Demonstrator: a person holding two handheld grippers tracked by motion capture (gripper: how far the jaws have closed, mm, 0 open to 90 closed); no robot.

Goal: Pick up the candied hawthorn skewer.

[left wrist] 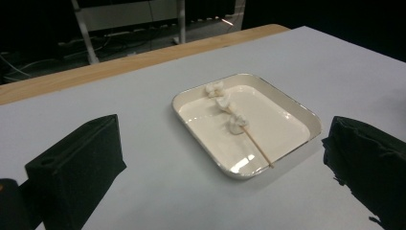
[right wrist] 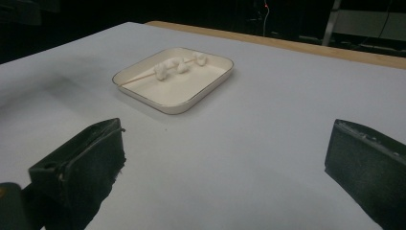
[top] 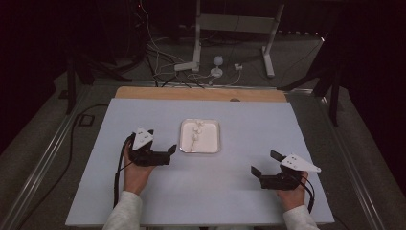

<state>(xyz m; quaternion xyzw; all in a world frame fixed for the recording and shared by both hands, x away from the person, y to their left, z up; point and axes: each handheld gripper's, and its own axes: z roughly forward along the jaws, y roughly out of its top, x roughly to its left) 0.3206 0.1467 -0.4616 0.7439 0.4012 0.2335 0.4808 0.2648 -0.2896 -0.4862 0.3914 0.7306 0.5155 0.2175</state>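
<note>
high view: your left gripper (top: 173, 152), jaws spread, sits just left of the white tray (top: 214, 125) holding the marshmallow skewer (top: 195, 132); your right gripper (top: 264, 163), jaws spread, rests well apart from it.

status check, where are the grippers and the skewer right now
Left hand-held gripper open beside tray; right hand-held gripper open, farther off. Skewer with three white pieces lies in the tray, untouched. Nothing in the way.

right claw (right wrist: 222, 158) tips cropped, skewer (top: 194, 139) lumps too small to identify
</note>
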